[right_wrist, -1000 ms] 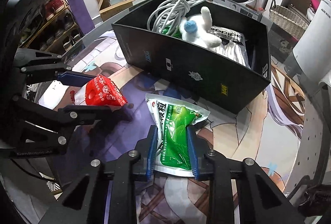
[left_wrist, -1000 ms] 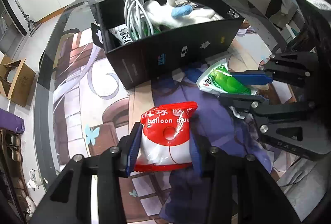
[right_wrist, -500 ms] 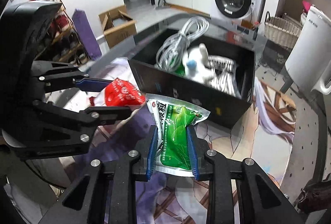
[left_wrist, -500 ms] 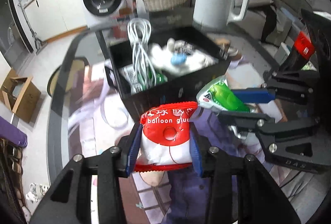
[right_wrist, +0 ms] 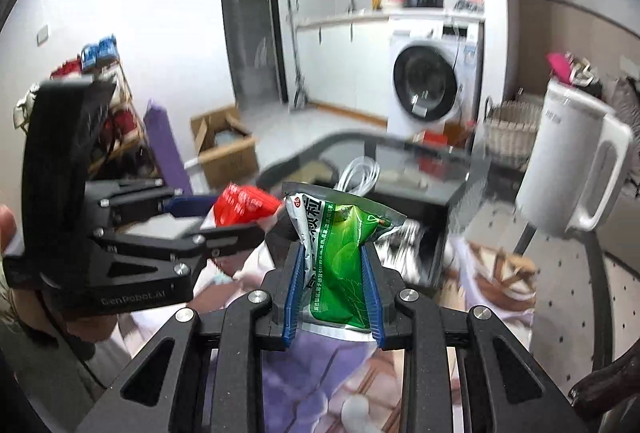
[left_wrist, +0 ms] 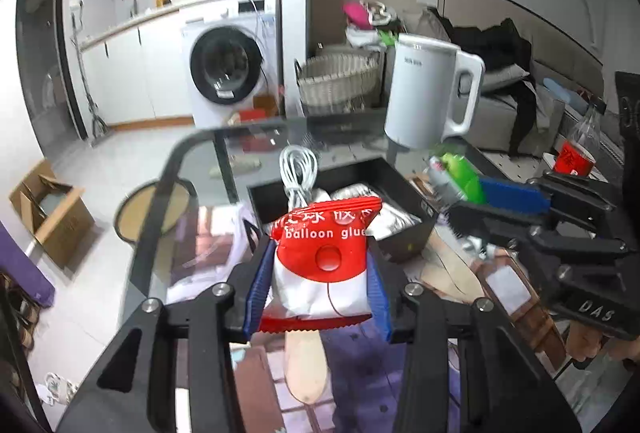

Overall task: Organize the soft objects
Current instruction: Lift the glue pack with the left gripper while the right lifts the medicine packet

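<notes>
The left gripper (left_wrist: 318, 287) holds the red balloon glue bag (left_wrist: 324, 257); the right gripper (right_wrist: 332, 291) squeezes the green packet (right_wrist: 340, 265). Next, both likely go over the far black box (left_wrist: 404, 201), then let go.

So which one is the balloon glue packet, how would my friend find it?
Find the black box on the table, in front of the white kettle. Just before it, the left gripper holds the balloon glue packet between its jaws. It is red and white; the other held packet is green.
</notes>
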`<action>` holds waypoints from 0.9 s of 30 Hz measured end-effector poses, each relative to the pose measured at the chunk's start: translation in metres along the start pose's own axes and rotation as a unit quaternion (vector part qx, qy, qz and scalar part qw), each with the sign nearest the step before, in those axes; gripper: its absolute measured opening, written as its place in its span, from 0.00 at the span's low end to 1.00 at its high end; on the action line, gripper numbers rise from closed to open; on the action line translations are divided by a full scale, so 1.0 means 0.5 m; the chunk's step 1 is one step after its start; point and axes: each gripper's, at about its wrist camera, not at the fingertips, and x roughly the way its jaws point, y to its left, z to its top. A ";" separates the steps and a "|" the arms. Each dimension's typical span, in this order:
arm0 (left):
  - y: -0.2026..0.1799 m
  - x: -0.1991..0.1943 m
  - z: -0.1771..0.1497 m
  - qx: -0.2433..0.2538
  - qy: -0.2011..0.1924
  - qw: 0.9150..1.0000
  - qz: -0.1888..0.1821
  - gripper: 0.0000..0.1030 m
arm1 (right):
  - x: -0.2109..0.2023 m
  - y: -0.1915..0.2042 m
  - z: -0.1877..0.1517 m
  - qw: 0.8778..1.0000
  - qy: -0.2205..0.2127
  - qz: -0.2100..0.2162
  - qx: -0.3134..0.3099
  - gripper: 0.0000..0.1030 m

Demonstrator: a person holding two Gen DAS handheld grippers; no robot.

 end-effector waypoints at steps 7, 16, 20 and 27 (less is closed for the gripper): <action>-0.002 -0.040 0.007 0.003 -0.061 0.998 0.011 0.41 | -0.070 0.024 0.008 0.994 -0.107 -0.014 -0.007 0.27; -0.002 -0.104 0.005 0.002 -0.143 0.989 0.022 0.42 | -0.140 0.074 0.002 0.978 -0.201 -0.043 -0.031 0.28; 0.000 -0.107 0.005 0.001 -0.147 0.989 0.021 0.42 | -0.157 0.080 -0.003 0.974 -0.216 -0.058 -0.027 0.28; 0.006 -0.108 0.006 -0.008 -0.145 0.989 0.016 0.42 | -0.165 0.079 -0.007 0.972 -0.225 -0.061 -0.027 0.28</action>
